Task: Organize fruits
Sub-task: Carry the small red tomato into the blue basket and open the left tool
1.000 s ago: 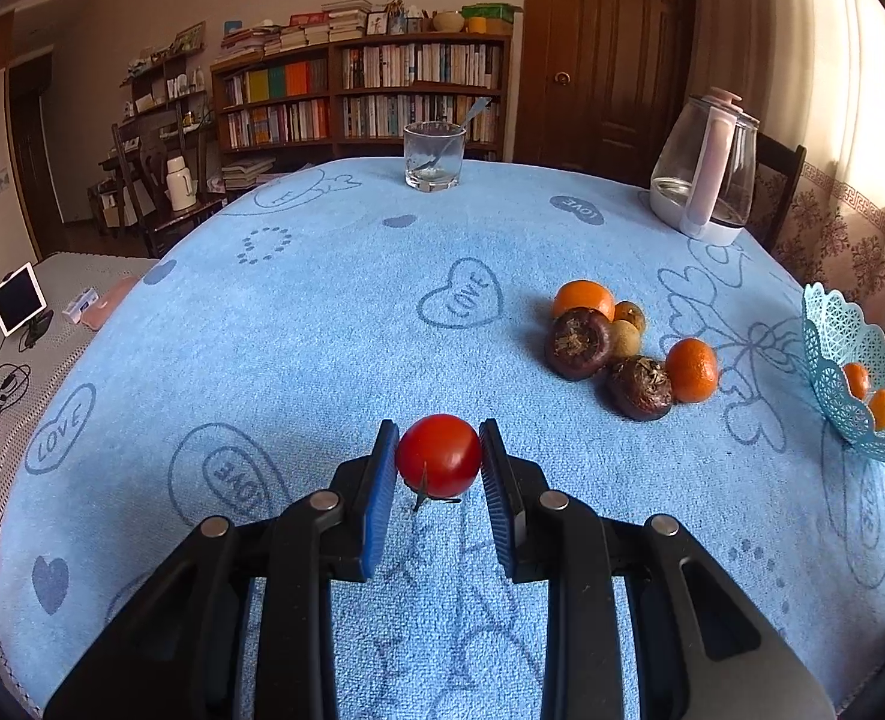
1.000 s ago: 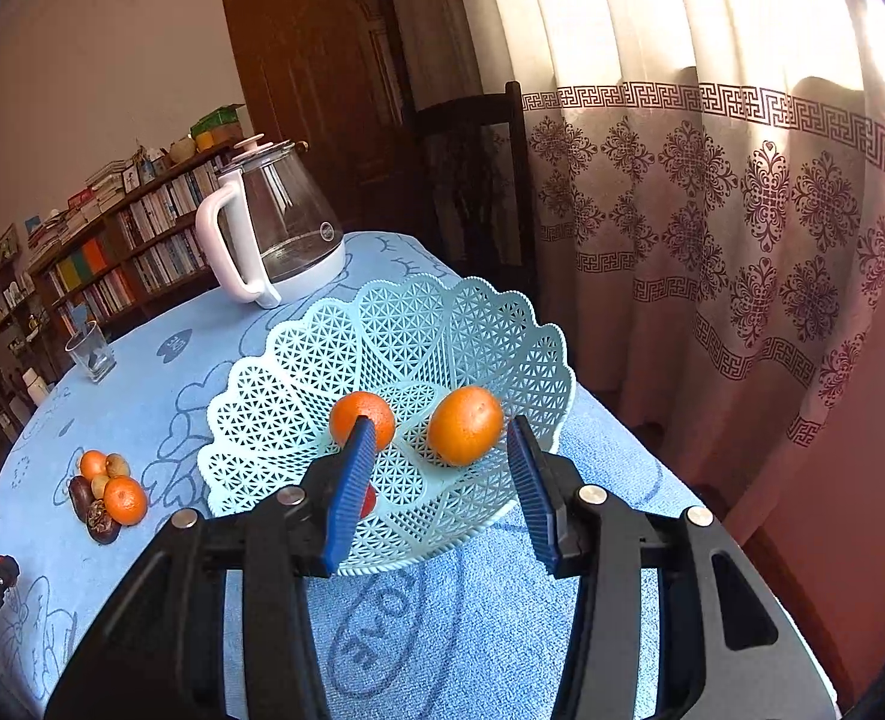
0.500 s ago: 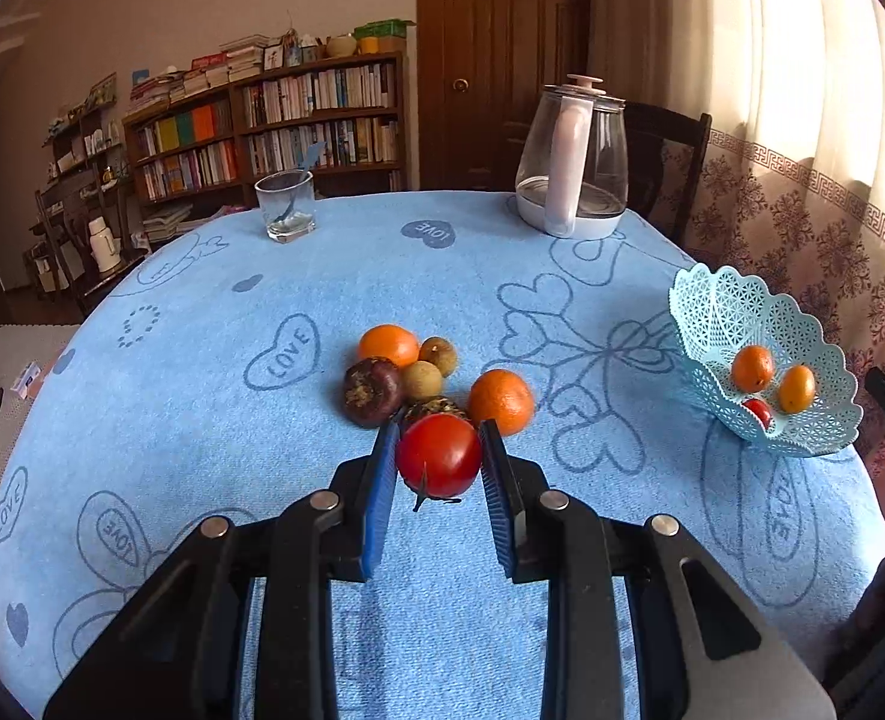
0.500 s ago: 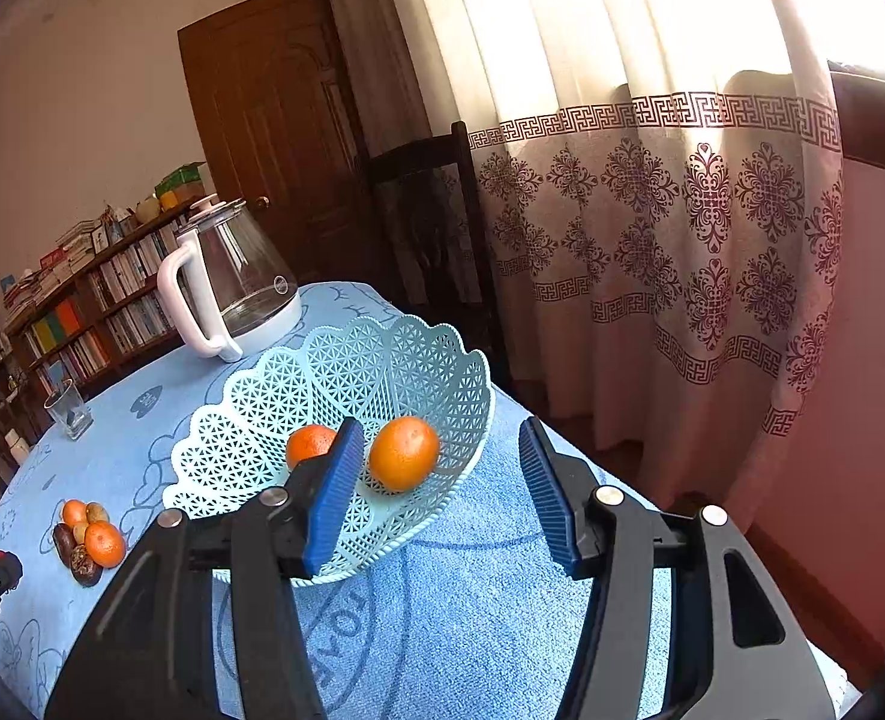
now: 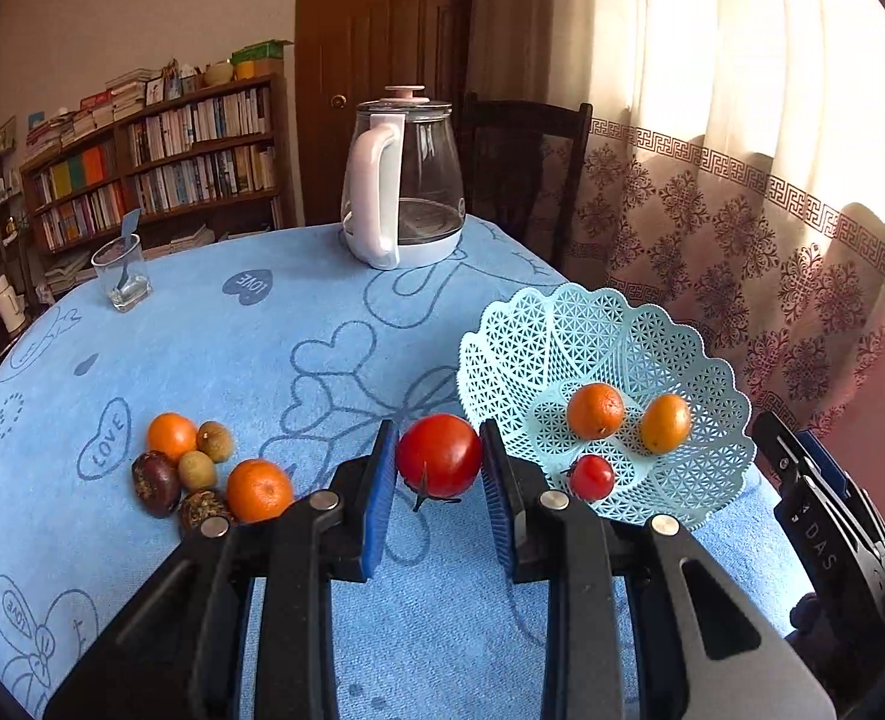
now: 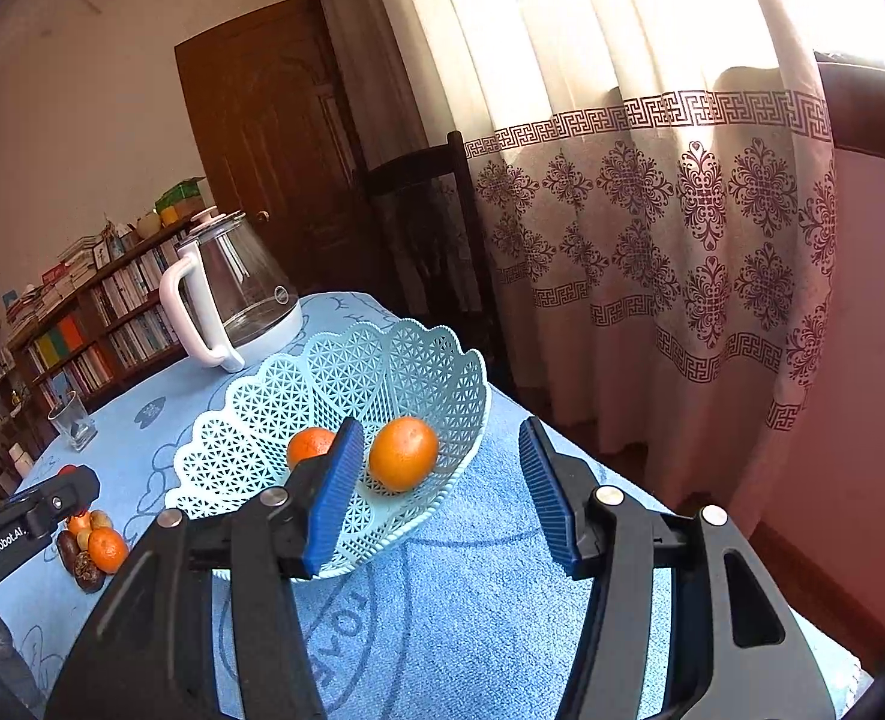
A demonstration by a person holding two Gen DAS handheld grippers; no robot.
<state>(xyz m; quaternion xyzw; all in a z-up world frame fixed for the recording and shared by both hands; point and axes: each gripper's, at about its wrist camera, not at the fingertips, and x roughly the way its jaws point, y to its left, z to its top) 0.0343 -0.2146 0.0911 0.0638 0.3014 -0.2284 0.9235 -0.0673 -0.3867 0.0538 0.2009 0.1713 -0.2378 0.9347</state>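
Observation:
My left gripper (image 5: pixel 439 468) is shut on a red tomato (image 5: pixel 439 455) and holds it above the blue tablecloth, just left of the pale blue lattice basket (image 5: pixel 562 324). The basket holds two oranges (image 5: pixel 595 411) and a small red tomato (image 5: pixel 590 477). A cluster of loose fruit lies on the cloth to the left: oranges (image 5: pixel 259 489), small brown fruits (image 5: pixel 196 468) and dark fruits (image 5: pixel 155 474). My right gripper (image 6: pixel 439 492) is open and empty, near the basket (image 6: pixel 382 360) at the table's right edge. The left gripper's body (image 6: pixel 28 519) shows at the left of the right wrist view.
A glass kettle (image 5: pixel 403 180) with a white handle stands at the far side of the table. A drinking glass (image 5: pixel 121 270) stands at the back left. A dark chair (image 5: pixel 526 174) and patterned curtain (image 5: pixel 742 228) lie behind the table. Bookshelves (image 5: pixel 160 162) line the far wall.
My left gripper has carried the tomato right, past the loose fruit, up to the basket. My right gripper has drawn back slightly and stays open.

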